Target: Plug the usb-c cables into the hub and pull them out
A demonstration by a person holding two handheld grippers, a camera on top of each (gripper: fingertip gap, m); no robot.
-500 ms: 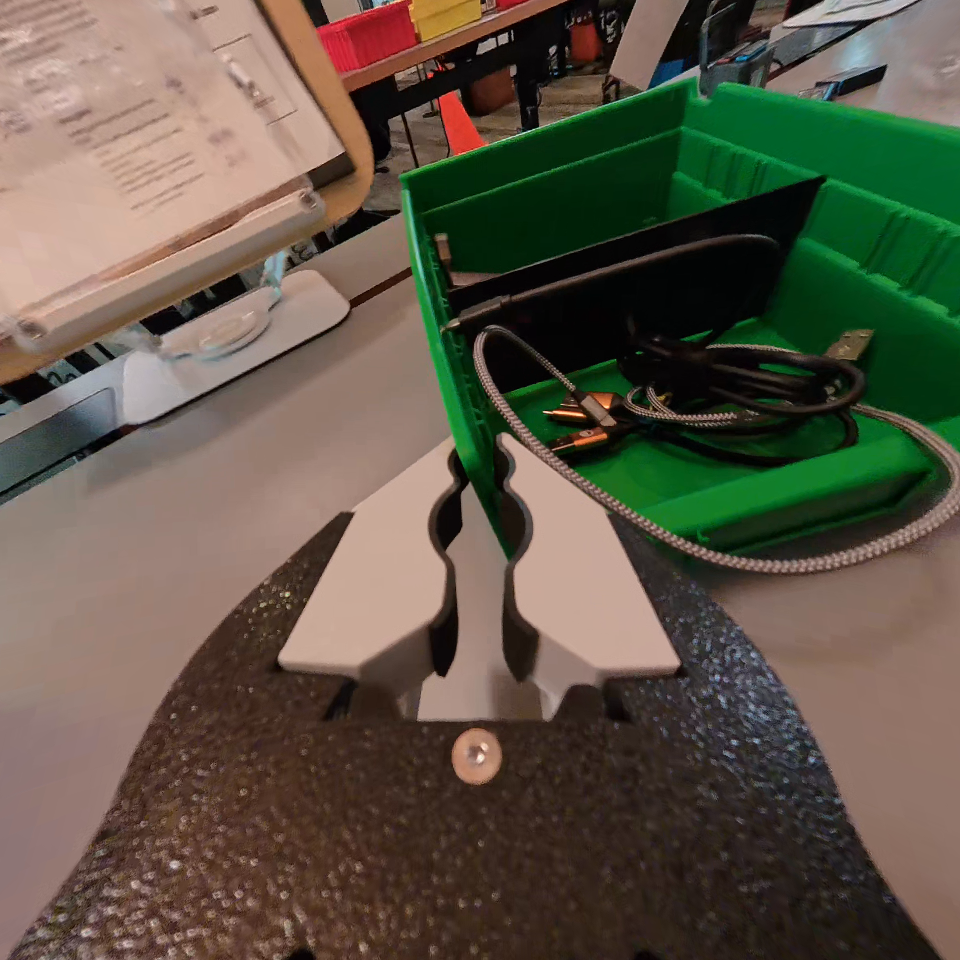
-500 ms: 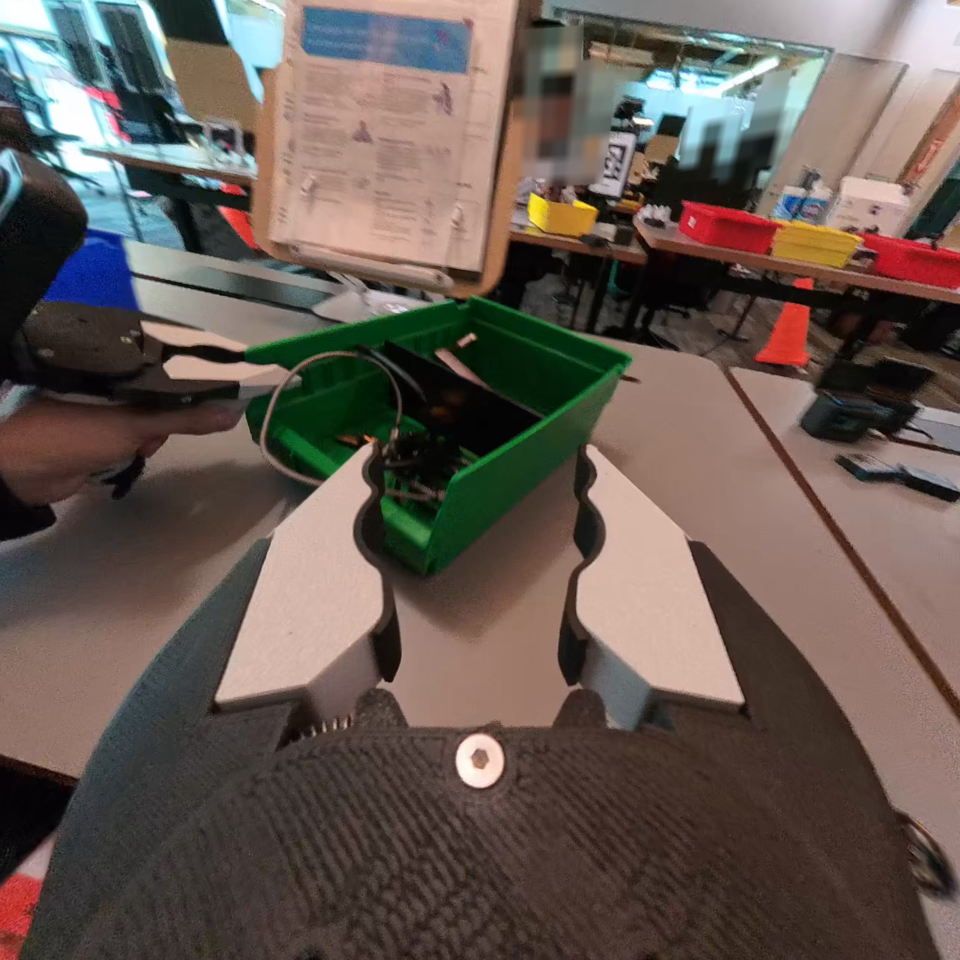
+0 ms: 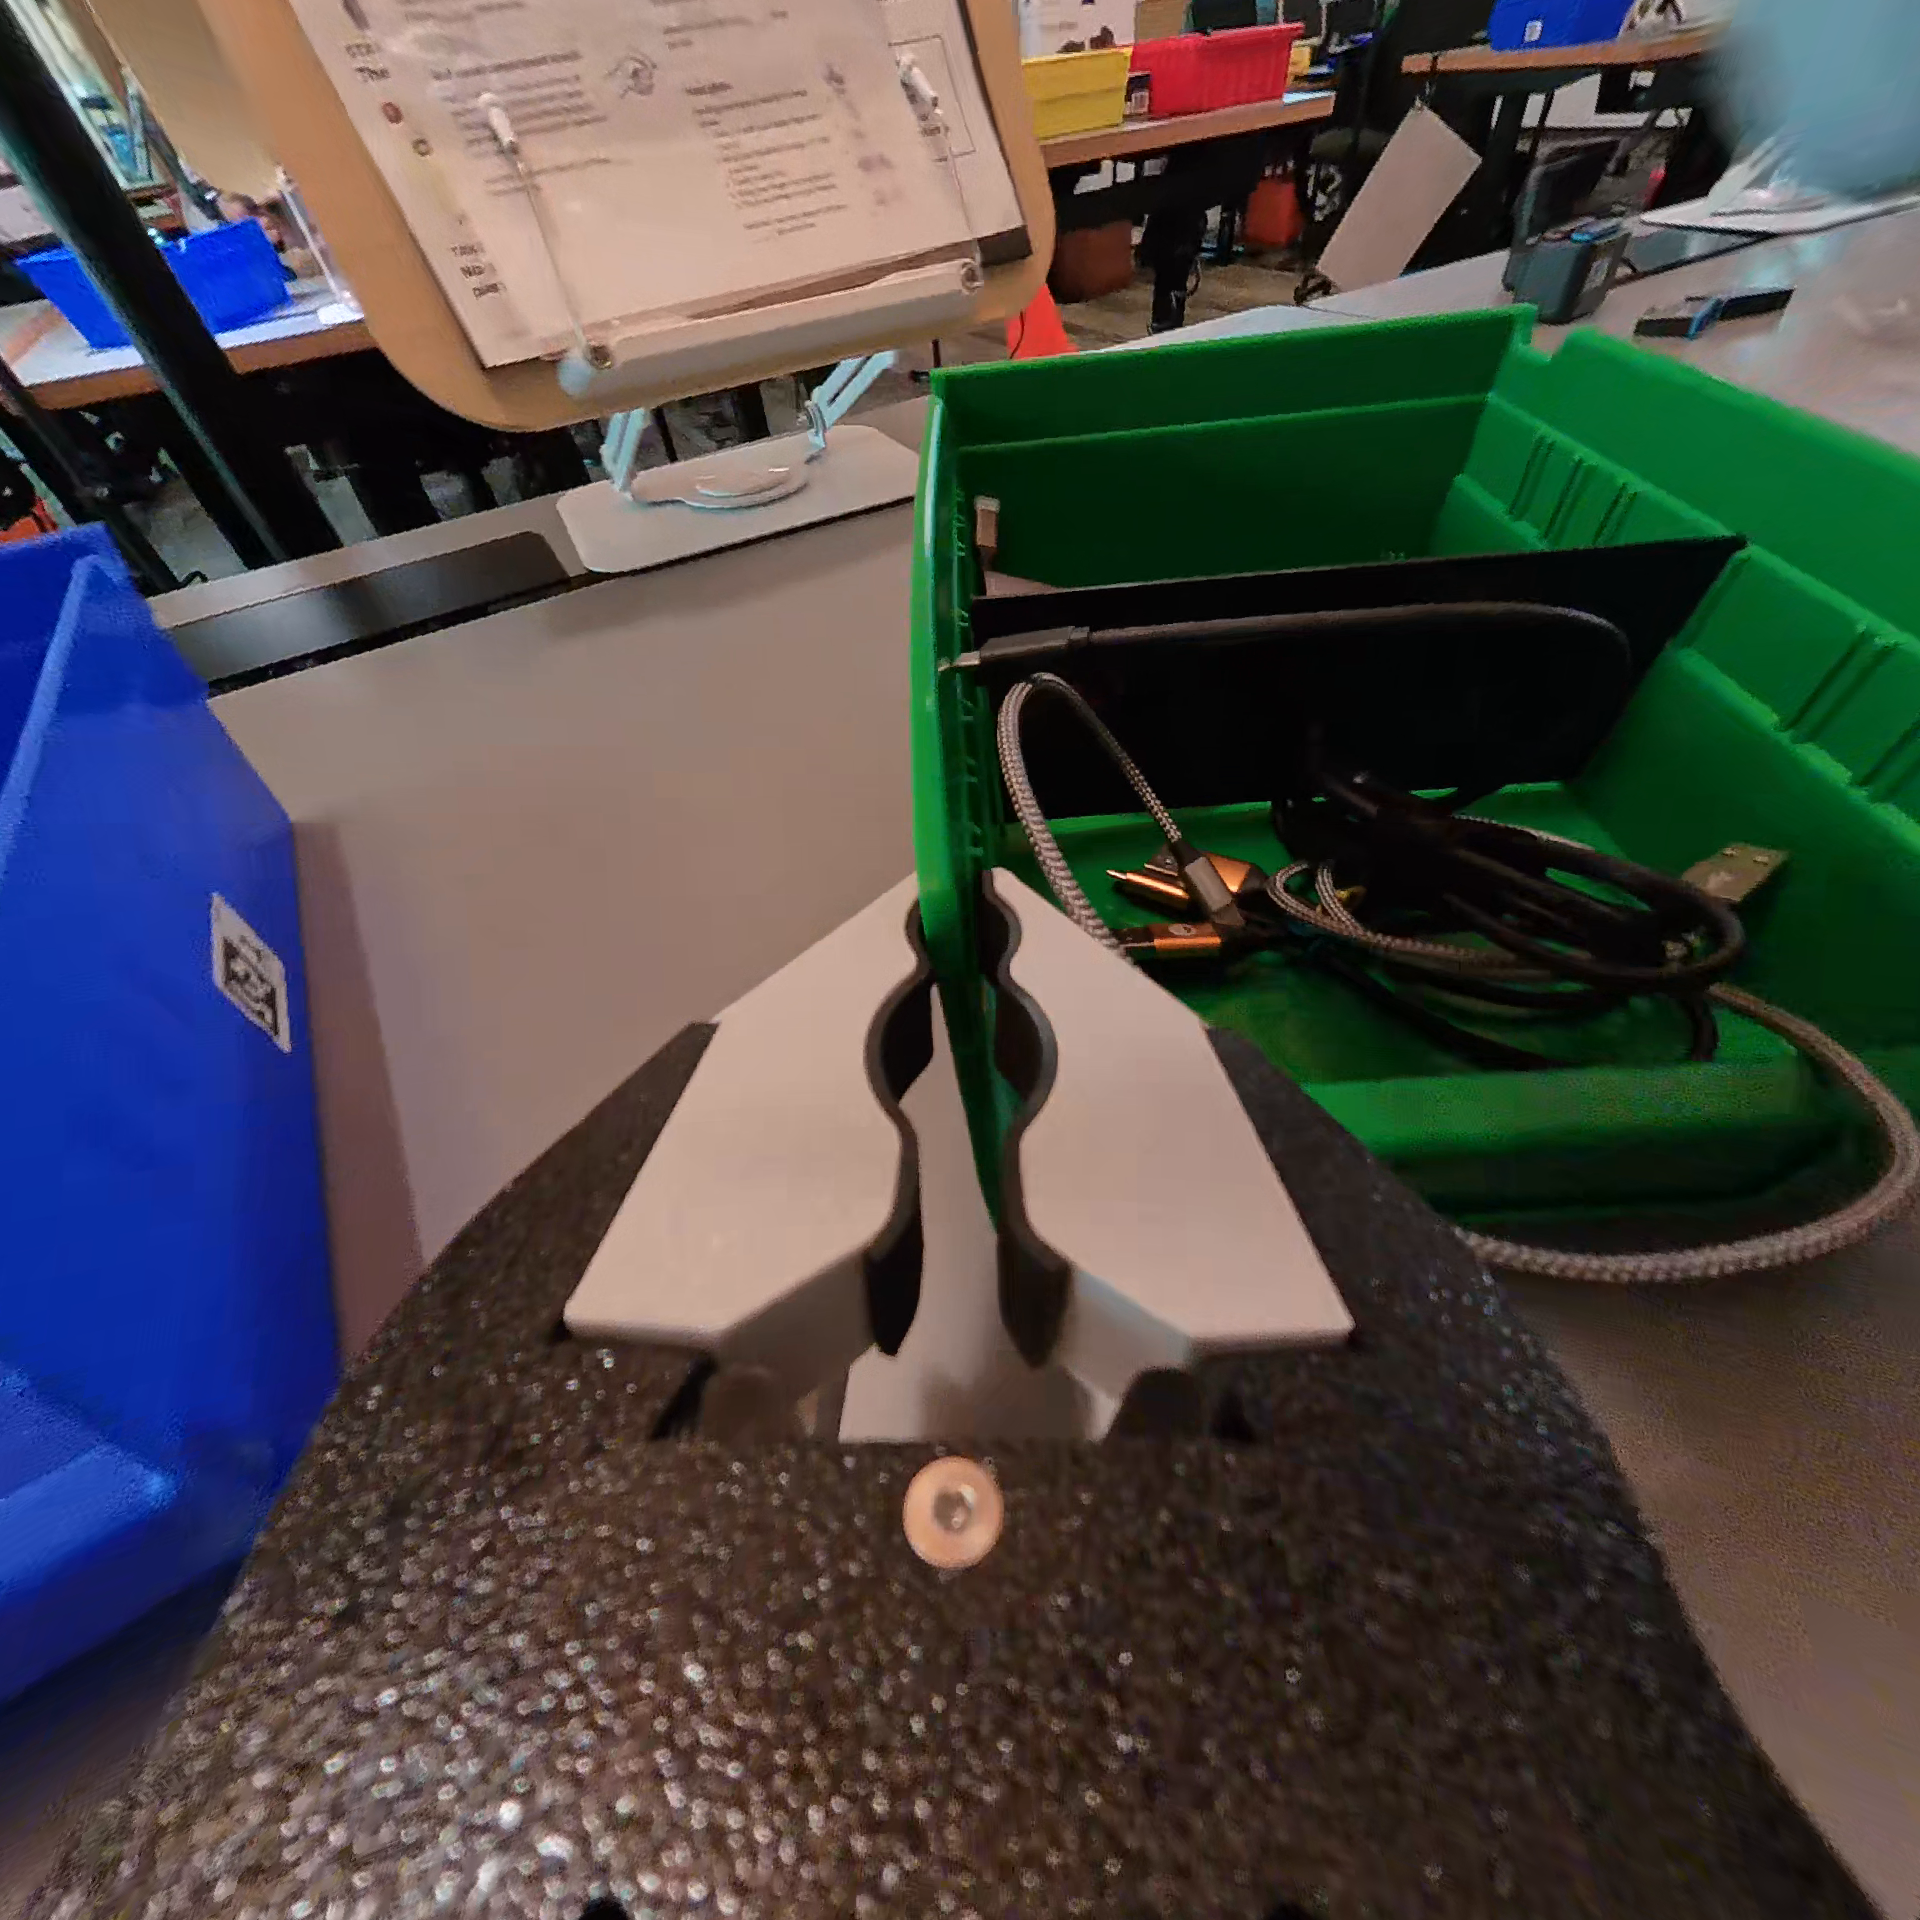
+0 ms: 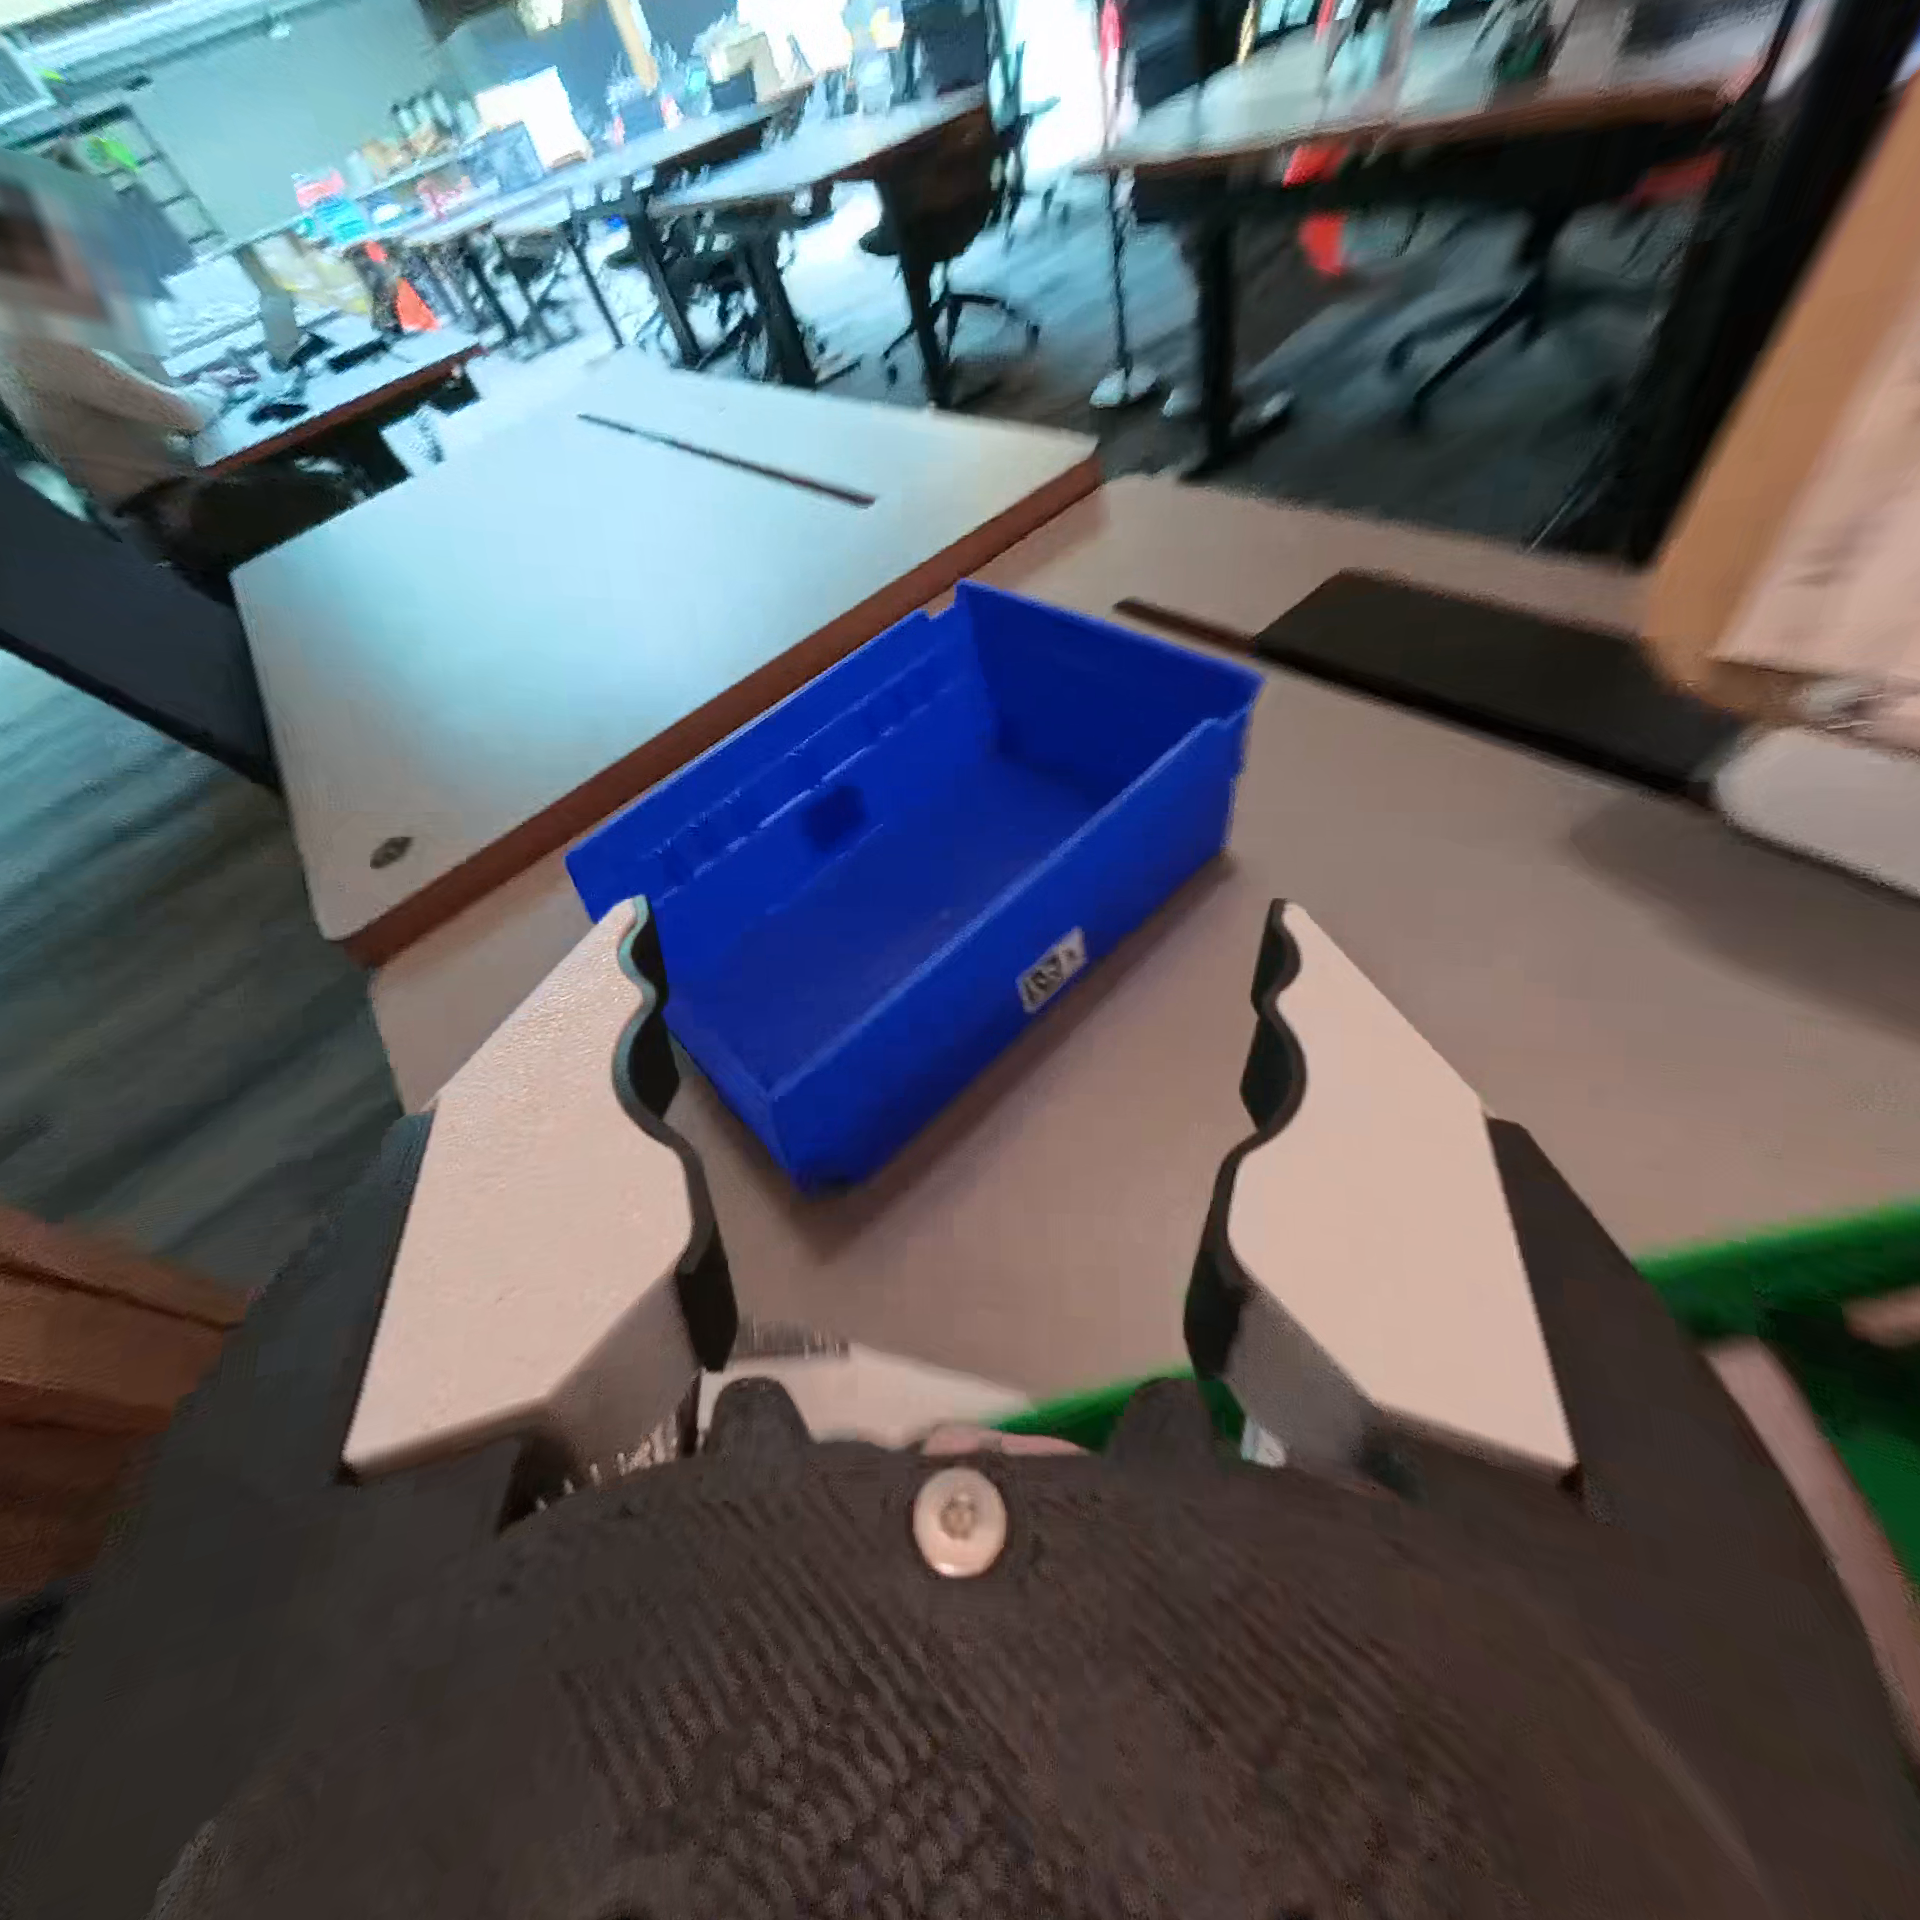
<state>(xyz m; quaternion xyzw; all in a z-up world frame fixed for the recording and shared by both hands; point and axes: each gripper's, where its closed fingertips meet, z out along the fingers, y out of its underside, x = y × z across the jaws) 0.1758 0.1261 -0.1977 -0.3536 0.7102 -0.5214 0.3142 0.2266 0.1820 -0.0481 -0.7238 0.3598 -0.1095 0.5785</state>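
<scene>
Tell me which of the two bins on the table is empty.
The blue bin is empty: only its bare floor shows. The green bin holds a tangle of cables, and the left gripper is clamped on its wall.

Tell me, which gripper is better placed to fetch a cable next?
Probably the right gripper: its fingers are open and empty, though it faces the blue bin. The left gripper is shut on the green bin.

No legible text; printed items only.
White sticker (image 3: 249,971) on blue bin (image 3: 125,1143) side, blurred code marks. Printed sheet (image 3: 665,156) on clipboard stand (image 3: 727,488), too blurry. Same sticker (image 4: 1051,967) in right wrist view, unreadable.
</scene>
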